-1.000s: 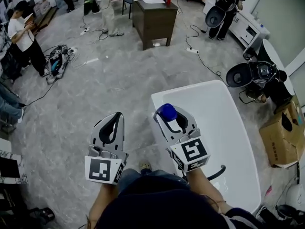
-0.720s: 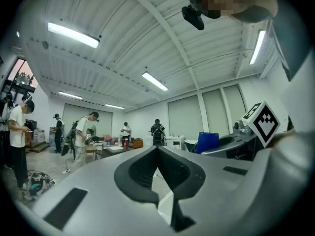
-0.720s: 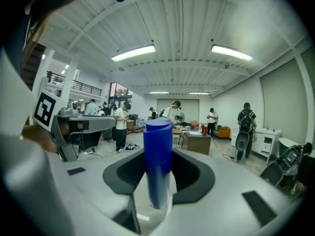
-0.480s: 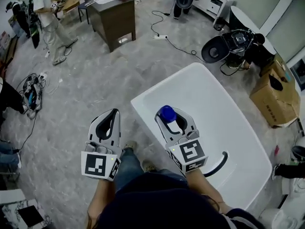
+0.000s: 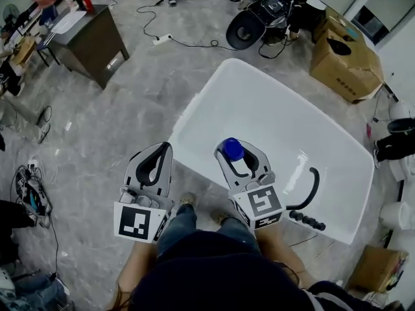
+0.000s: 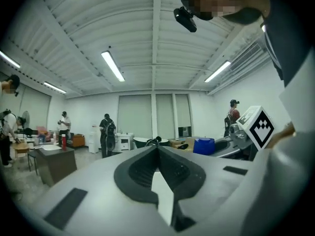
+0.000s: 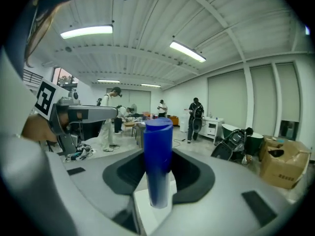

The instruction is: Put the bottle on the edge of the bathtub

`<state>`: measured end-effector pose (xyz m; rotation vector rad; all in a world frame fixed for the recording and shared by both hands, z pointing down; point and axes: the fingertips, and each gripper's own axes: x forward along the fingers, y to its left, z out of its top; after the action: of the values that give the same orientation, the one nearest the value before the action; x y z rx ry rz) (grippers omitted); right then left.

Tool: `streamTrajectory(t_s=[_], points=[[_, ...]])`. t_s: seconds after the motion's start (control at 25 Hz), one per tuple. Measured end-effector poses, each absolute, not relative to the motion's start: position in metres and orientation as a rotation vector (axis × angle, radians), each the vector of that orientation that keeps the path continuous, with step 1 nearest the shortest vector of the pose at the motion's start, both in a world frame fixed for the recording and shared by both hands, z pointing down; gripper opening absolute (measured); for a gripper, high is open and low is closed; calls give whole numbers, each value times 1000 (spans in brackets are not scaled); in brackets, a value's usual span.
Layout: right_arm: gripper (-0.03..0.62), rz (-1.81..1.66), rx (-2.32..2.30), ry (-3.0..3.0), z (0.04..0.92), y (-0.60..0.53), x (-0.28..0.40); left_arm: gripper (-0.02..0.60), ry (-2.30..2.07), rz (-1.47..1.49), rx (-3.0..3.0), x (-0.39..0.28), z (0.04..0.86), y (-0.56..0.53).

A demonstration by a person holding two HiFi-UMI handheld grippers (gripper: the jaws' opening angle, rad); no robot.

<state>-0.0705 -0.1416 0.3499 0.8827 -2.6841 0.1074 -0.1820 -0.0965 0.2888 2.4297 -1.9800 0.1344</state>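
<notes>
Over the last 1 s the white freestanding bathtub [image 5: 189, 114] has swung from the right of the head view to directly ahead. The right gripper [image 5: 241, 155] pinches the blue cylindrical plastic bottle [image 5: 231, 148] upright above the basin, just inside the near rim; placement is not yet made. The left gripper [image 5: 155, 159] is pressed together on nothing. Basin: nothing seen inside.
</notes>
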Motion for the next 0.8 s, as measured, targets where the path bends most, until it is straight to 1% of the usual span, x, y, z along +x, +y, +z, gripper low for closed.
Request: streamTrajectory(t_s=[0.44,0.8], points=[[166,257,1242,-2445,390,-154,-60,25,-1507,168,2659,-184,336,-158],[166,322,1303,-2359,432,-150,-60,25,-1334,179,2703,-171,375,-173]])
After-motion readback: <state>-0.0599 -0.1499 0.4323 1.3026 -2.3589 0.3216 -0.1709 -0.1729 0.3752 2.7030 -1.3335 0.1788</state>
